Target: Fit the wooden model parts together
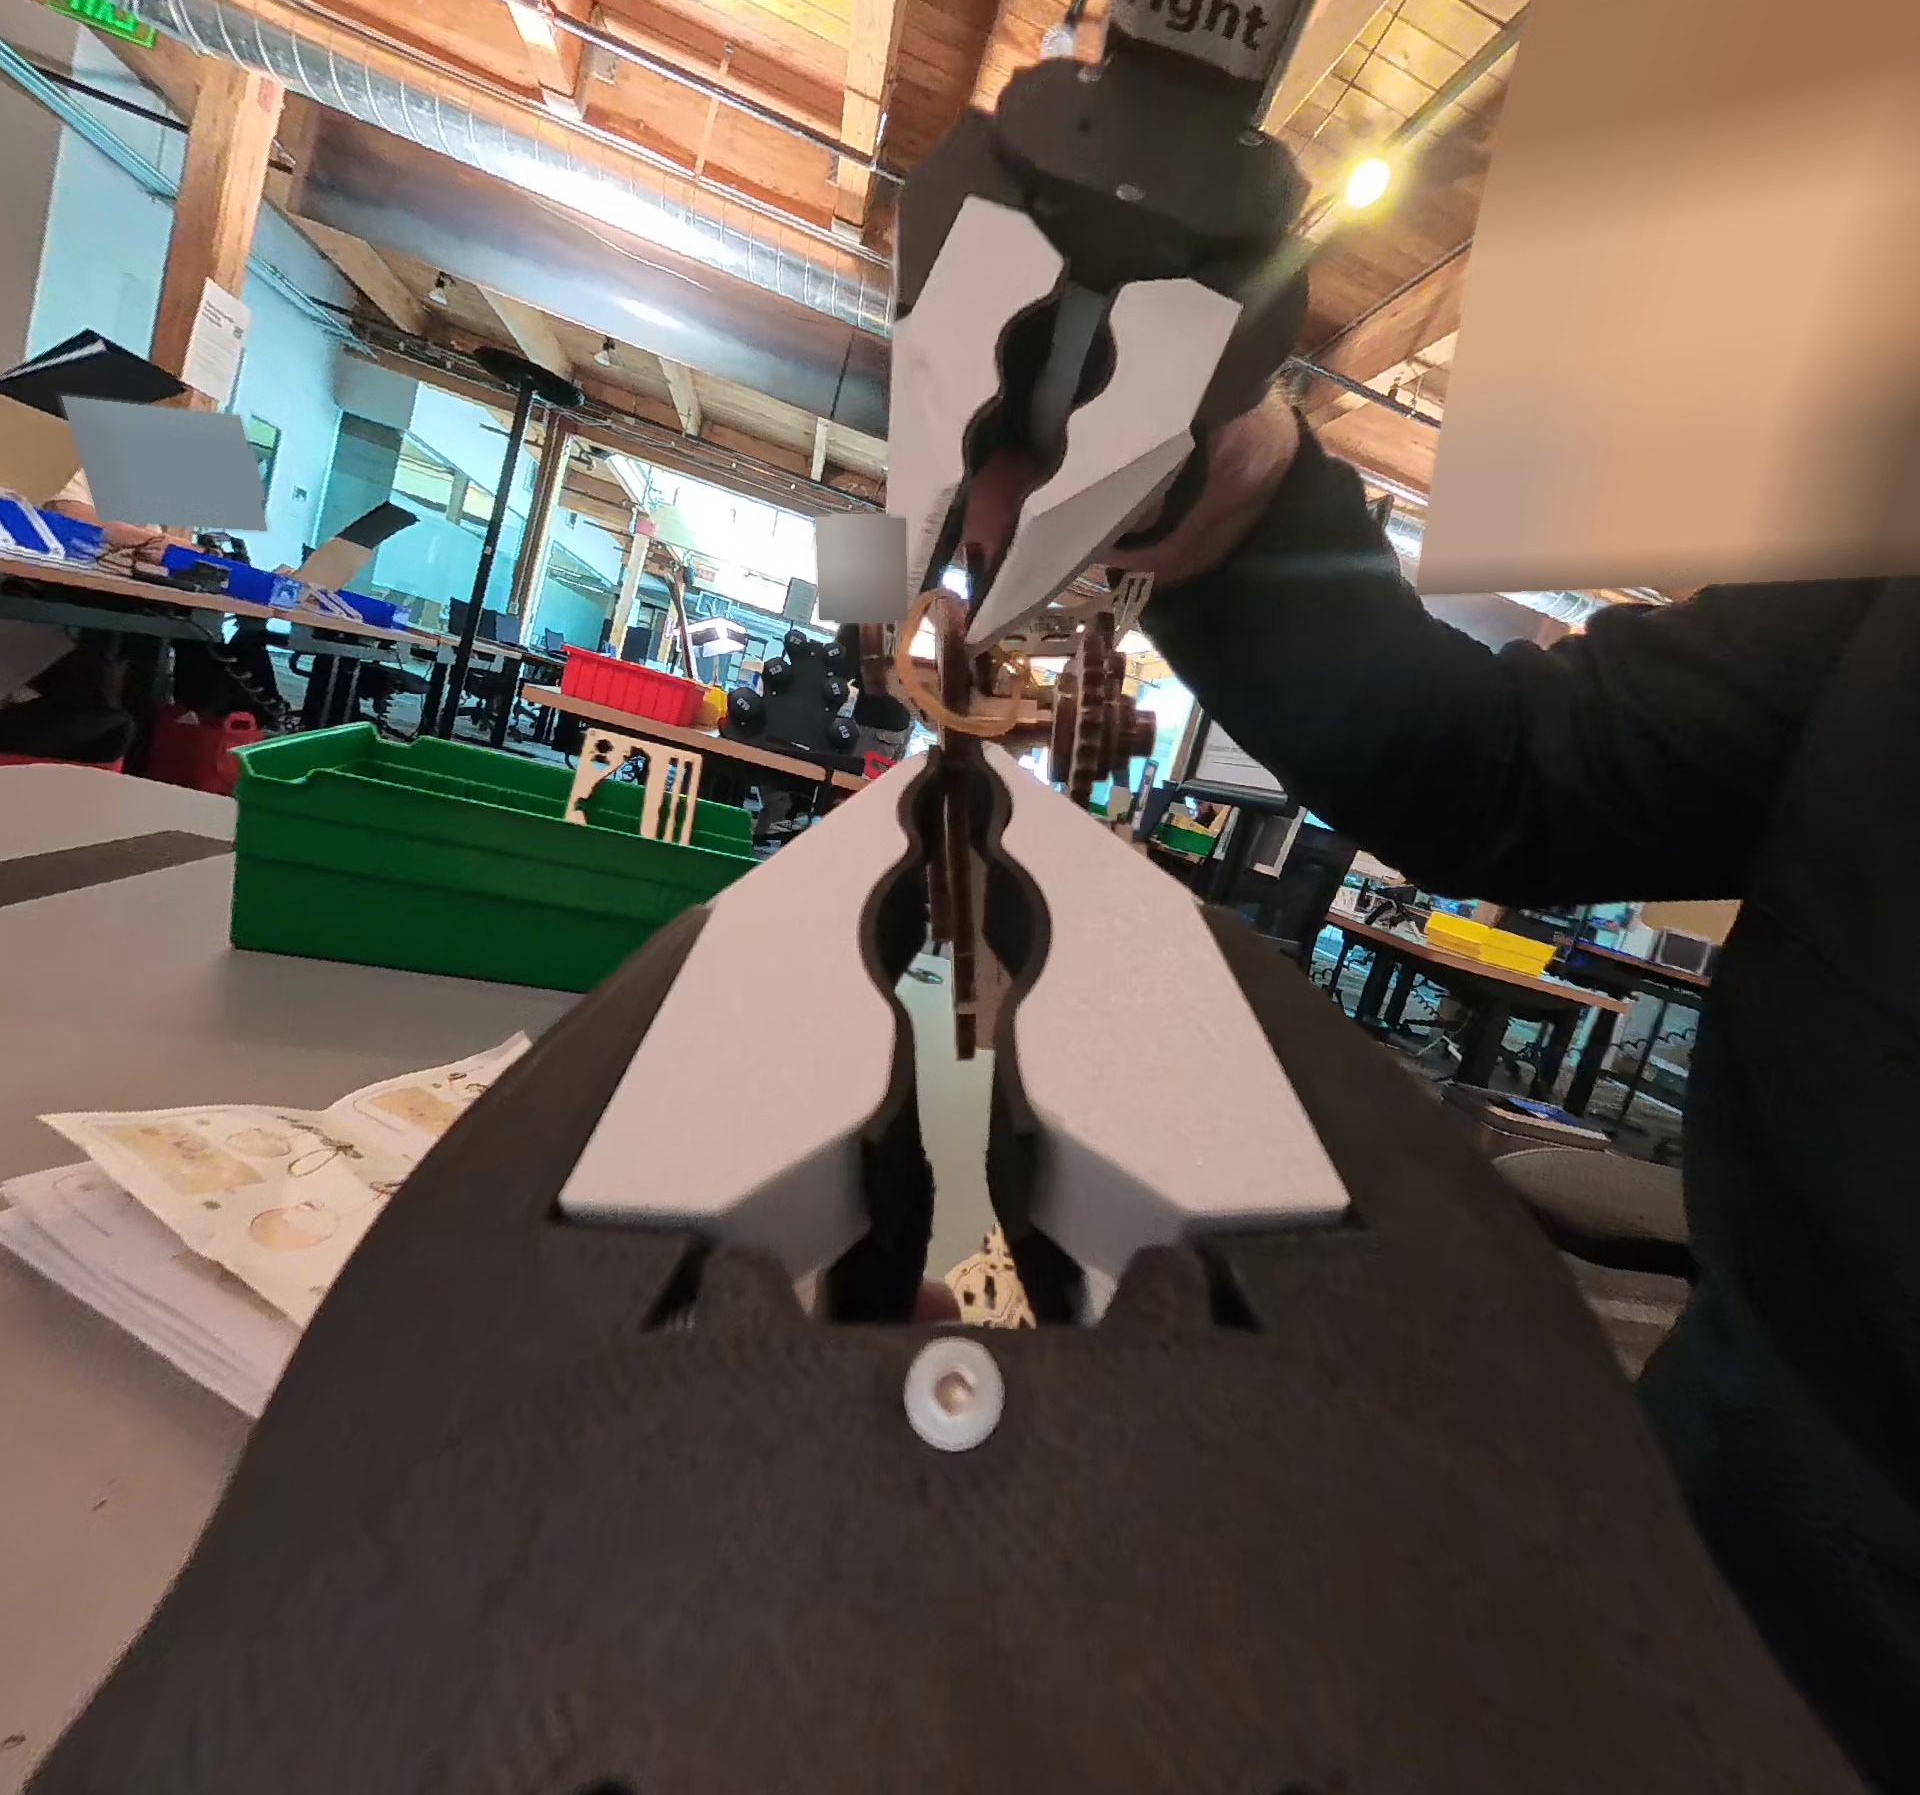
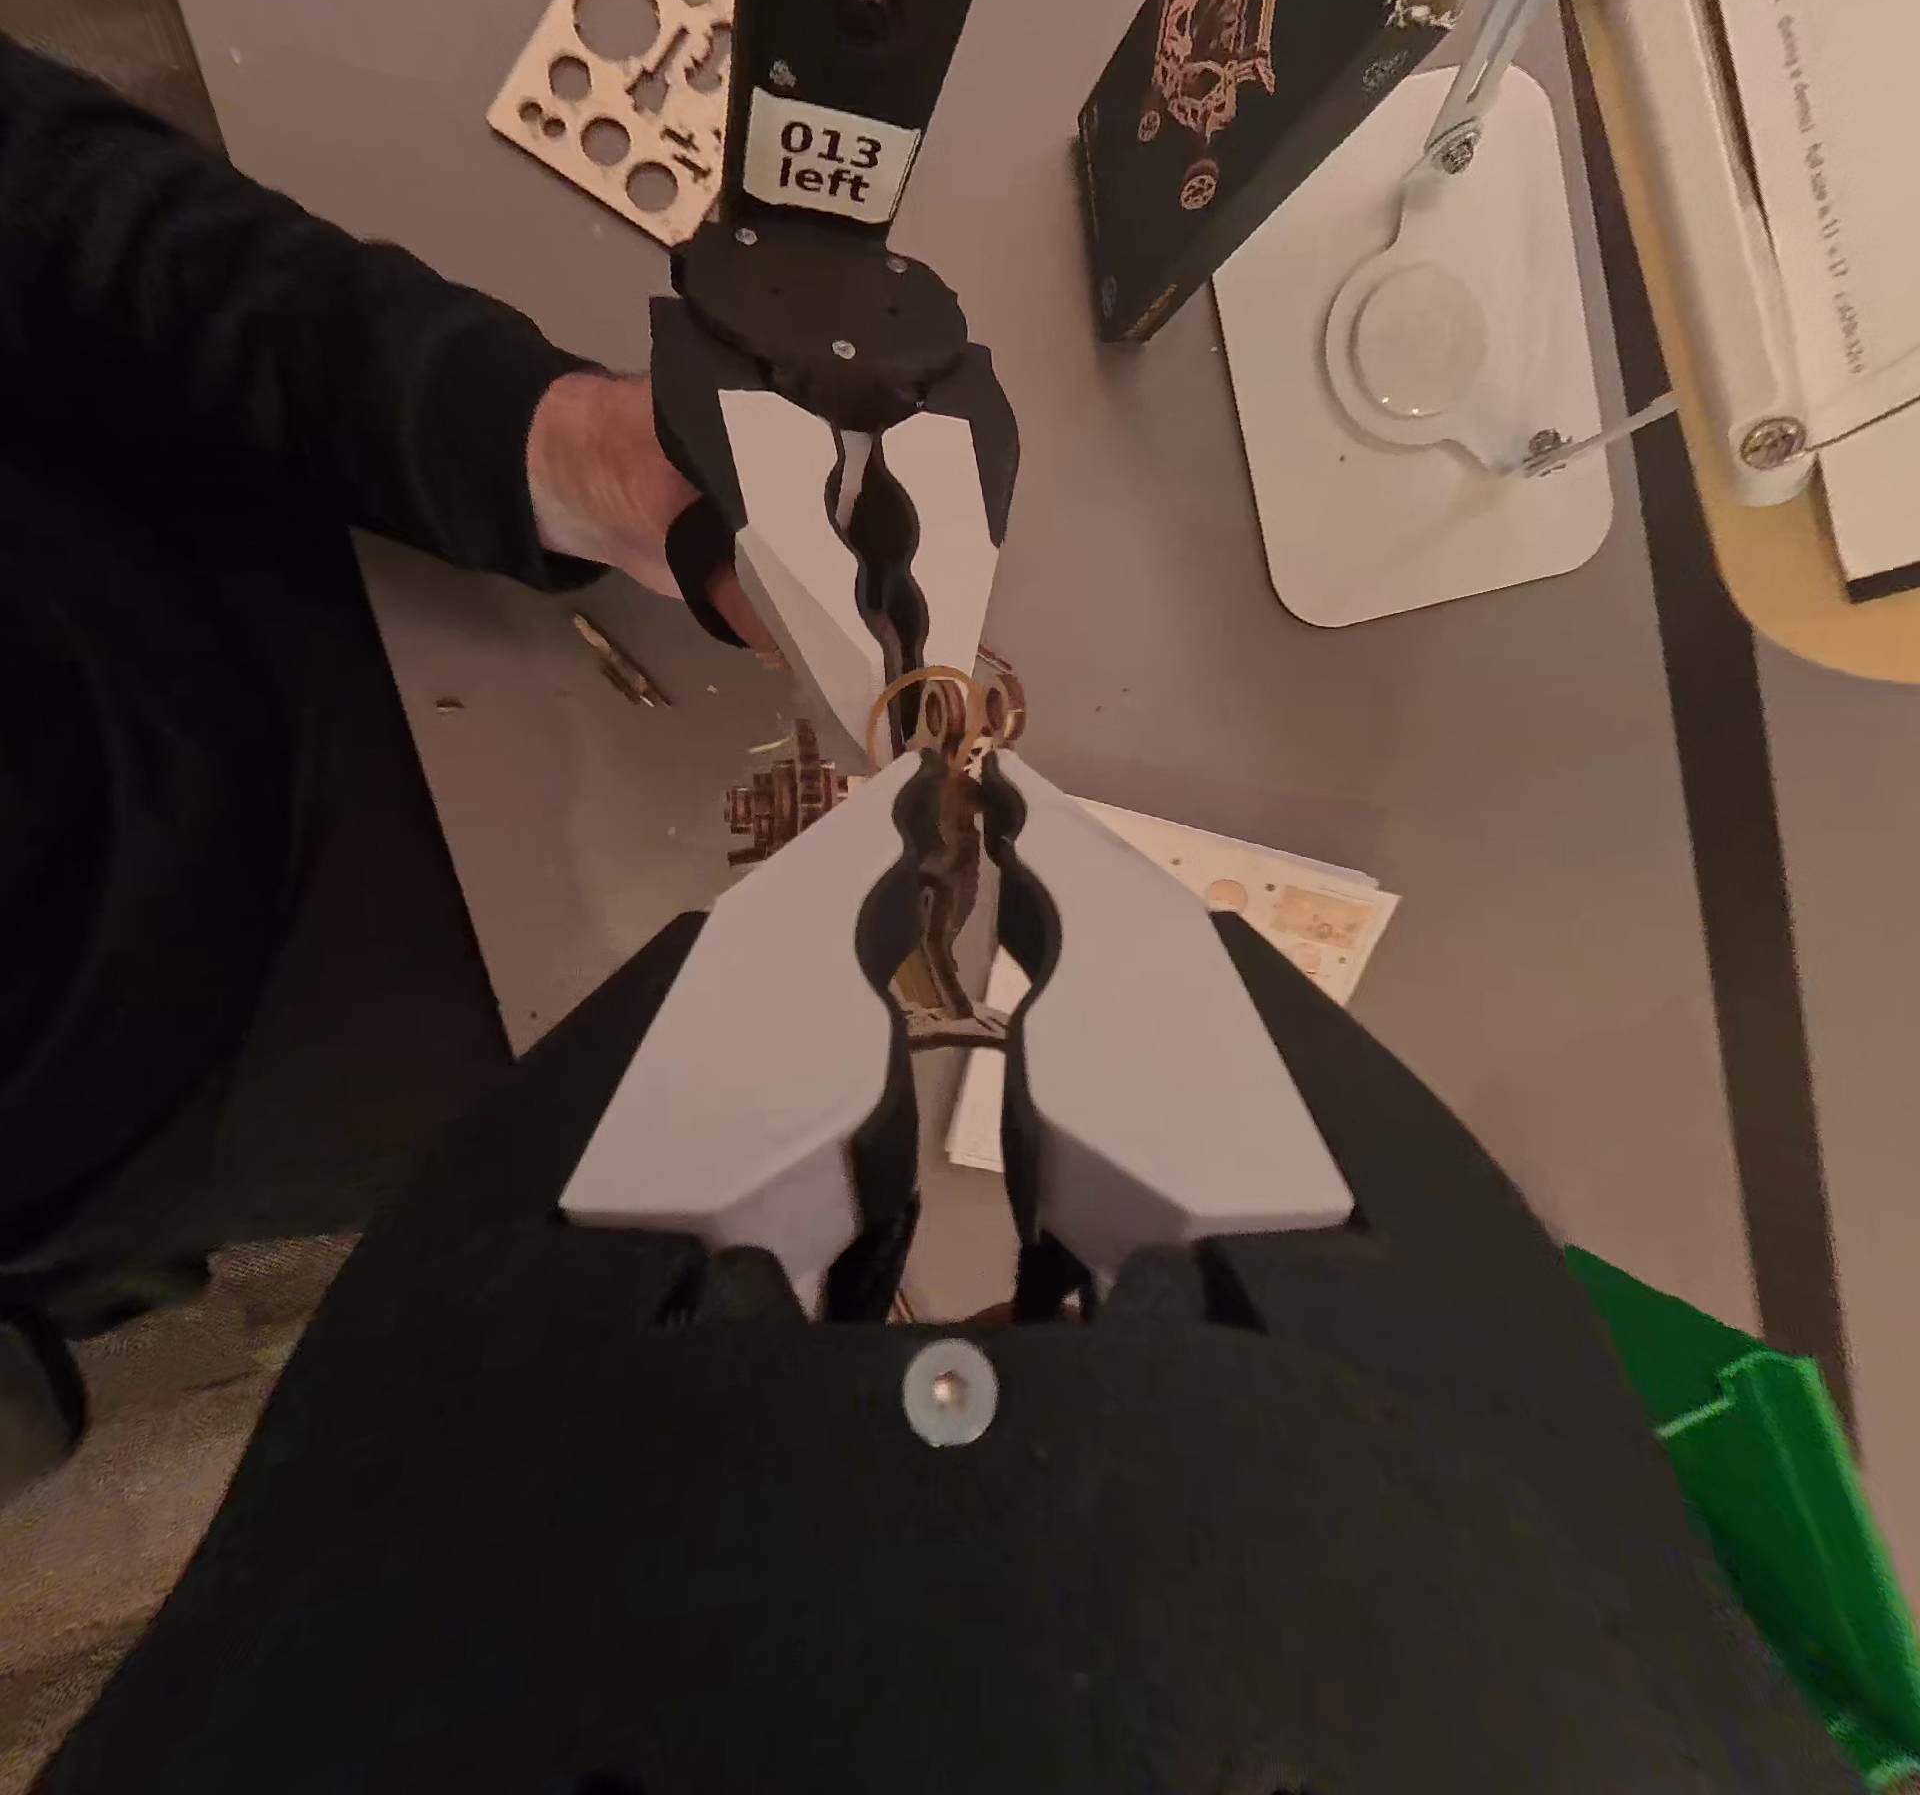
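While clamped narrow on the wooden model (image 1: 961,872), left gripper (image 1: 954,769) tilted upward; just beyond its tips, rubber band (image 1: 920,665) looped on the model; farther up, right gripper (image 1: 961,602) pinched shut on the same model from above, green bin (image 1: 436,872) off left.

Your 2 grippers: left gripper (image 1: 956,758), right gripper (image 2: 951,758), black bodies, white fingers, white-labelled handles; your sleeves (image 1: 1507,758) black.
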Available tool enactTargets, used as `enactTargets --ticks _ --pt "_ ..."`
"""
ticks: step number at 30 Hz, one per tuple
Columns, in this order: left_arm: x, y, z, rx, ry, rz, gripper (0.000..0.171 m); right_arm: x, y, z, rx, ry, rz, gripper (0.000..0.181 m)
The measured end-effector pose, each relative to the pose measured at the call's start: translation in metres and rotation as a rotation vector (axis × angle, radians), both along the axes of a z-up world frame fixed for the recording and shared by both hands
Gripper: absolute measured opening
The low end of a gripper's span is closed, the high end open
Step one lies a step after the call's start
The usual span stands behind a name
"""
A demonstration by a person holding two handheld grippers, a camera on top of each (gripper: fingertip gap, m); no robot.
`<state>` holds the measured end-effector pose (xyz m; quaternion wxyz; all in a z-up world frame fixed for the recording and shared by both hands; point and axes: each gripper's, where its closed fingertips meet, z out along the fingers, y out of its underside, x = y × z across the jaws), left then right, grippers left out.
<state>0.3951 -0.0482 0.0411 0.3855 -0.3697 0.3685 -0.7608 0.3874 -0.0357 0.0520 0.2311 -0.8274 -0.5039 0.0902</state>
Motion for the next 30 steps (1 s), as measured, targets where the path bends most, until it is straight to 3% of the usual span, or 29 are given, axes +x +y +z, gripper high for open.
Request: enactTargets --ticks 10,19,30 --pt "-0.003 0.020 -0.010 -0.021 0.038 0.037 0.001 -0.004 0.018 -0.008 0.125 -0.084 0.176 0.003" --pt "-0.004 0.036 -0.018 -0.080 0.037 0.044 0.001 -0.005 0.035 -0.016 -0.093 0.257 0.036 0.002" --pt "-0.010 0.056 -0.026 -0.182 0.031 0.058 0.000 -0.004 0.057 -0.013 -0.045 0.528 -0.091 0.000"
